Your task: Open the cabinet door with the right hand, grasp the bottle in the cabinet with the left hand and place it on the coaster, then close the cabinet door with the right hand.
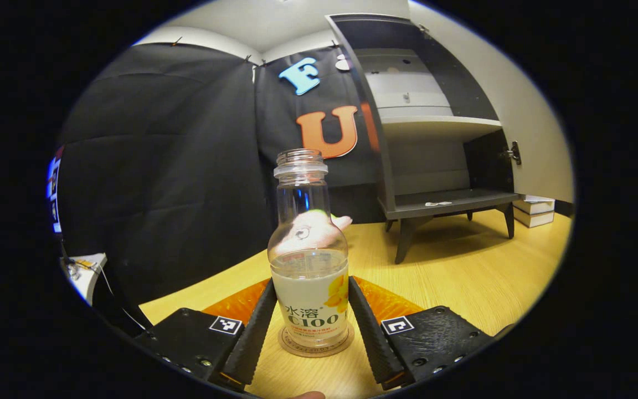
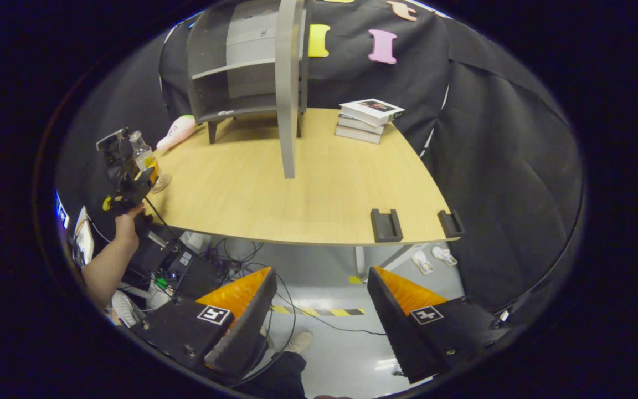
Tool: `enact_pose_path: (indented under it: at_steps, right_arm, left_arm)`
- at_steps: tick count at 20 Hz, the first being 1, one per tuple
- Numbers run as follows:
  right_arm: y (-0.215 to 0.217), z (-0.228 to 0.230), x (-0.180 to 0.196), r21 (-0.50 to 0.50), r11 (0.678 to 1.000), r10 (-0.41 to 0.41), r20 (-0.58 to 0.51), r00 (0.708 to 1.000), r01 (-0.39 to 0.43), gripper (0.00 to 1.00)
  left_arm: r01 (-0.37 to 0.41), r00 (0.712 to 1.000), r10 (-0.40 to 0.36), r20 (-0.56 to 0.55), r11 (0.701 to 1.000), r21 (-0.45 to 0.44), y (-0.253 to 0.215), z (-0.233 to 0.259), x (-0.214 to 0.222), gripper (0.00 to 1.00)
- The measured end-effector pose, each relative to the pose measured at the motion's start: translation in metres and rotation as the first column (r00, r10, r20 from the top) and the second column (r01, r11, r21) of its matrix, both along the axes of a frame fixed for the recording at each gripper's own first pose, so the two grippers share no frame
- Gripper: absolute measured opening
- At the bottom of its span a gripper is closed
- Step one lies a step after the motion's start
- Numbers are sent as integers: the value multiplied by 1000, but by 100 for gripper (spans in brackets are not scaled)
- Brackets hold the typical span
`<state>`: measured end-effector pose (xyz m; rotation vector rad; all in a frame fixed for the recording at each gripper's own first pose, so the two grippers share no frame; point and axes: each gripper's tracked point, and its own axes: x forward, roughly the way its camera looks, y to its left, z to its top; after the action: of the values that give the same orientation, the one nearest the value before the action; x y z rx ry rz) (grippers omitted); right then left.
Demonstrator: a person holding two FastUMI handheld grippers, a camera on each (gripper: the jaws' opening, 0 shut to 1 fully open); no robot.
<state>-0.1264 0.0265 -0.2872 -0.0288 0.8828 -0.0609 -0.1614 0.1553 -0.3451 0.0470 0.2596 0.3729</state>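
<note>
A clear uncapped bottle [image 1: 309, 266] with pale drink in its lower half stands upright on a round coaster [image 1: 315, 348] on the wooden table. My left gripper [image 1: 312, 288] is shut on the bottle, one finger against each side of the label. Behind it to the right the grey cabinet [image 1: 435, 124] stands with its door [image 1: 524, 100] swung open and bare shelves. In the right gripper view the left gripper [image 2: 125, 166] holds the bottle [image 2: 144, 157] at the table's left corner. My right gripper [image 2: 322, 282] hangs open over the floor, off the table's front edge.
The open cabinet door [image 2: 287, 100] juts edge-on over the table [image 2: 308, 188]. A stack of books [image 2: 368, 119] lies right of the cabinet, a pink plush toy [image 2: 176, 132] left of it. Two black holders [image 2: 386, 224] sit at the front edge. Cables and boxes lie below.
</note>
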Motion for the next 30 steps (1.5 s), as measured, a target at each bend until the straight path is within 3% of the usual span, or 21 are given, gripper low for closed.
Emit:
enact_pose_path:
  at_steps: [5,8,14,27,30]
  right_arm:
    - [17,2,19,-14,998,55,-5,998,-55,100]
    - [26,-2,26,-19,996,83,-18,996,-83,100]
    - [35,1,34,3,995,101,-15,995,-101,100]
    - [49,0,39,25,993,120,-23,993,-119,100]
    - [48,3,40,22,994,111,-14,994,-111,100]
  left_arm:
    - [-44,999,44,-9,999,-8,13,-2,1,77]
    - [-31,1000,31,-3,999,-11,11,1,3,78]
    - [-3,1000,3,-8,1000,-22,8,1,4,81]
    - [-67,997,62,-51,993,-92,10,-10,6,84]
    - [-78,996,75,-42,993,-89,10,-8,6,94]
